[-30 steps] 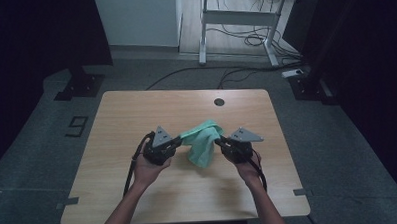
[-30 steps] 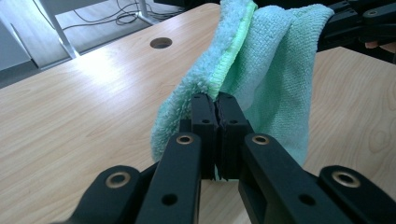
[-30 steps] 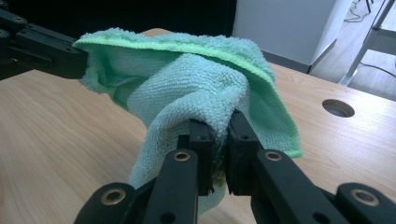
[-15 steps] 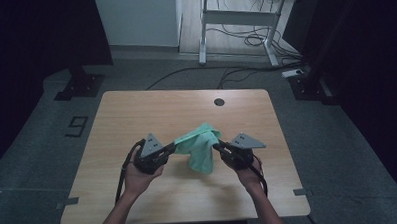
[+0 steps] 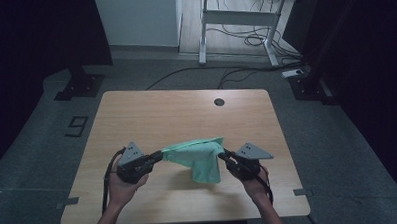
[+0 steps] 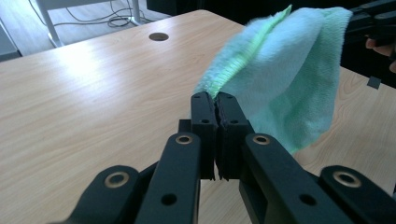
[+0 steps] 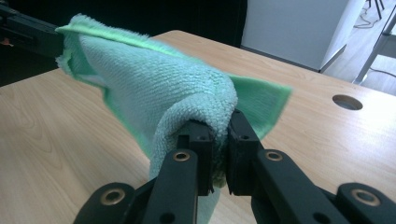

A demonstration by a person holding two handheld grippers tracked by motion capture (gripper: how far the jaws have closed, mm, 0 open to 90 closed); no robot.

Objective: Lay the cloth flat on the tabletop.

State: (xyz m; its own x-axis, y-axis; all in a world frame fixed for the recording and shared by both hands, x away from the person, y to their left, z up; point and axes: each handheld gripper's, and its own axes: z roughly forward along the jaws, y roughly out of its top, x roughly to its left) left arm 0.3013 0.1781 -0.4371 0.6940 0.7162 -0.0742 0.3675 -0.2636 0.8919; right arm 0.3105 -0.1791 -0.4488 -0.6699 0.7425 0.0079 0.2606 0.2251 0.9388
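A light green towel (image 5: pixel 197 157) hangs stretched between my two grippers above the near half of the wooden table (image 5: pixel 186 112). My left gripper (image 5: pixel 159 155) is shut on the towel's left corner; in the left gripper view its jaws (image 6: pixel 215 100) pinch the hem of the green towel (image 6: pixel 289 70). My right gripper (image 5: pixel 223 154) is shut on the right side of the towel. Seen from the right gripper view, the towel (image 7: pixel 159 84) bunches over and between the jaws (image 7: pixel 219 126). A loose fold droops toward the tabletop.
A round cable hole (image 5: pixel 218 102) sits near the table's far edge. Beyond the table stand a white desk frame (image 5: pixel 233 25) with cables on the floor and dark stands at both sides.
Both hands have moved apart and toward the near edge, pulling the towel from a bunched heap into a wider span between the grippers.
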